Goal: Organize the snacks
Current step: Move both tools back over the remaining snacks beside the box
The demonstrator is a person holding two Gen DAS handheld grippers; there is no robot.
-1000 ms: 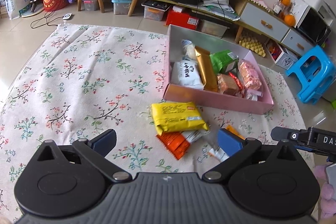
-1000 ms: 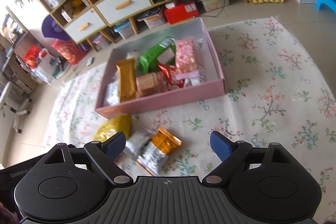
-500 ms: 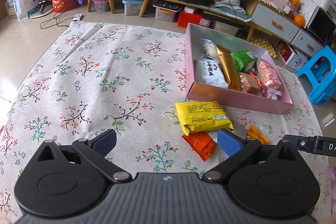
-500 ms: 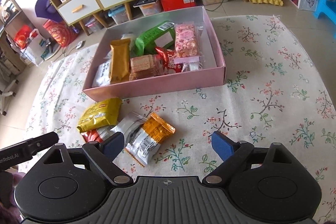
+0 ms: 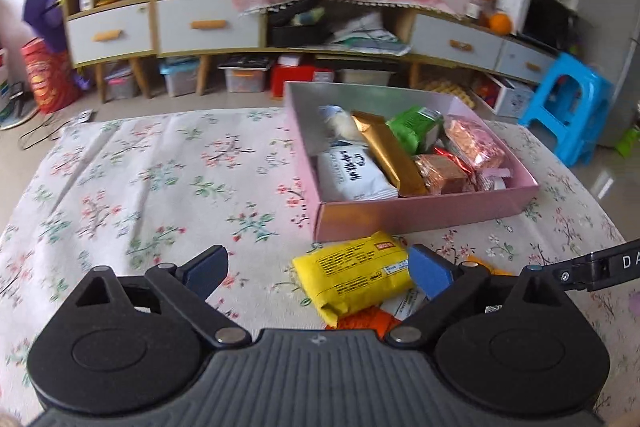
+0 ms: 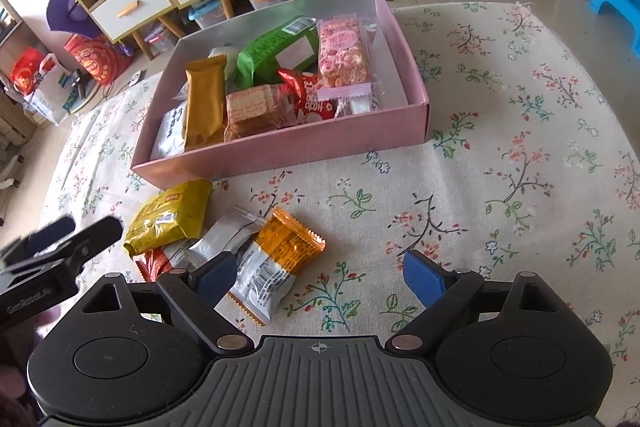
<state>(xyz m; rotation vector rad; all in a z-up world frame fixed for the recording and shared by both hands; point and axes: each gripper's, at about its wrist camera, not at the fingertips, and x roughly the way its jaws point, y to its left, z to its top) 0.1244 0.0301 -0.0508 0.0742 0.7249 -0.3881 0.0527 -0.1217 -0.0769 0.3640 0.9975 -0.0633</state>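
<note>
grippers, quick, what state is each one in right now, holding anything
Left gripper: open, holding nothing; jaws have just been closing a little, yellow packet partly between them.
Right gripper: open, holding nothing, above the orange packet.

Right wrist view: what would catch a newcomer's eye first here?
A pink box packed with bright snack packs sits mid-table on a floral cloth. In front of it lies a loose heap of packs, a yellow pack and an orange pack foremost, with the right gripper open just above them.
</note>
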